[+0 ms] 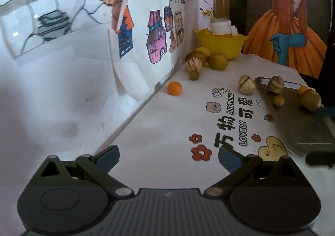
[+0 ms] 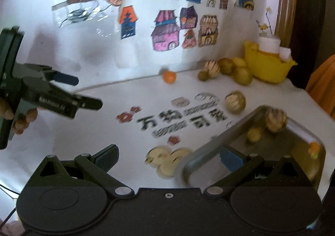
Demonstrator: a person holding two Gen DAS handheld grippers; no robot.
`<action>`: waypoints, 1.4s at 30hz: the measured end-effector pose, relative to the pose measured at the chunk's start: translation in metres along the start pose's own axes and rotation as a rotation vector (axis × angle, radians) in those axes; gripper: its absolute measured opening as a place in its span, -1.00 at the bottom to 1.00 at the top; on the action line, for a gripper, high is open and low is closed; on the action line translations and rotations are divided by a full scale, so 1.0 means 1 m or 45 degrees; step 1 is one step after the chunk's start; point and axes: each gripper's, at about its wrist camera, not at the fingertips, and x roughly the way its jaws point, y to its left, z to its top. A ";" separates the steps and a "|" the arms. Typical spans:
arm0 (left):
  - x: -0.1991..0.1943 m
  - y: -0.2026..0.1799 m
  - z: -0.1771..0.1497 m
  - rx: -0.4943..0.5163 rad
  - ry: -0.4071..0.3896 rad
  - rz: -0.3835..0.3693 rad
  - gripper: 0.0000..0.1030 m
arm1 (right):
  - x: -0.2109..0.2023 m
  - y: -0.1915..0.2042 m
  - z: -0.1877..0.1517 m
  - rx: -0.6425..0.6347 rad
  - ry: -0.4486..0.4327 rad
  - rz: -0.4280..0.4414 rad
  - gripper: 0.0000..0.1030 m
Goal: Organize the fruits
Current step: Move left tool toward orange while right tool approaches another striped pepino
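Observation:
A grey tray (image 1: 293, 129) lies at the right and holds a striped fruit (image 1: 276, 84) and small green-yellow fruits (image 1: 311, 99). Another striped fruit (image 1: 247, 84) sits just left of it. An orange fruit (image 1: 174, 88) lies by the wall. A cluster of green and striped fruits (image 1: 201, 60) sits near a yellow bowl (image 1: 222, 44). My left gripper (image 1: 168, 157) is open and empty above the white mat. My right gripper (image 2: 168, 157) is open and empty over the tray's near corner (image 2: 201, 158). The left gripper also shows in the right wrist view (image 2: 83, 93).
A wall with coloured house drawings (image 1: 155, 34) runs along the left. The yellow bowl holds a white-and-orange roll (image 1: 220, 27). The white mat carries printed text and flowers (image 1: 230, 129). A picture of an orange dress (image 1: 289, 26) stands at the back right.

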 end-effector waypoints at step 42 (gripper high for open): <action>0.179 -0.038 0.077 0.122 -0.023 -0.013 0.90 | 0.152 -0.125 0.064 -0.032 0.113 -0.024 0.61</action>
